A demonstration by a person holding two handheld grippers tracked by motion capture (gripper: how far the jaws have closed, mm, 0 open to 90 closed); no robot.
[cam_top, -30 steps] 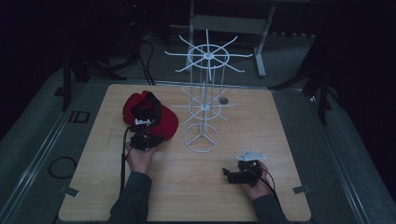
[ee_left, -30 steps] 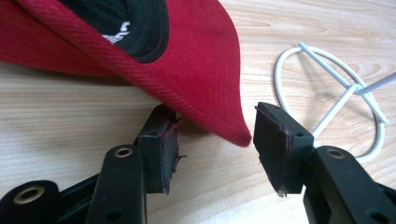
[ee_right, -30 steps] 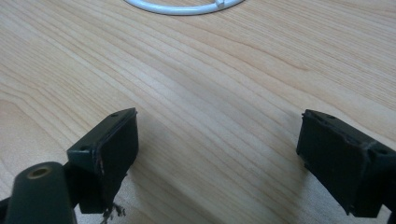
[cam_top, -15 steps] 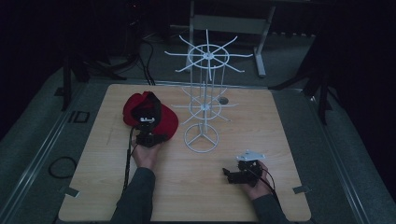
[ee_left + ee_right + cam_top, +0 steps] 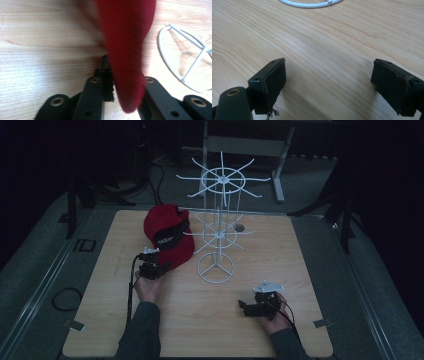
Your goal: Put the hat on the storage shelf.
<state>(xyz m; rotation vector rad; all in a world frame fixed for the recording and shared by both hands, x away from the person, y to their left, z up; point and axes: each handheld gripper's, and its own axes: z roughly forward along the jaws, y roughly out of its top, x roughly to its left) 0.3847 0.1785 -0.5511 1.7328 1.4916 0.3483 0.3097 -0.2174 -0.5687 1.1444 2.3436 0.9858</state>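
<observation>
Since a second ago my left gripper (image 5: 151, 265) has carried the cap (image 5: 168, 236) up and rightward, toward the rack (image 5: 216, 234). The cap hangs lifted off the table (image 5: 310, 265), its red brim (image 5: 126, 50) clamped between my left jaws, crown just beyond them and beside the rack's poles. The rack's ring base (image 5: 183, 58) lies just right of that gripper. My right gripper (image 5: 248, 306) rests well apart on the table, jaws spread wide, holding nothing, with the ring (image 5: 309, 3) ahead.

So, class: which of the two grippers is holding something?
The left gripper: it is shut on the red cap's brim. The right gripper sits open above bare table.
</observation>
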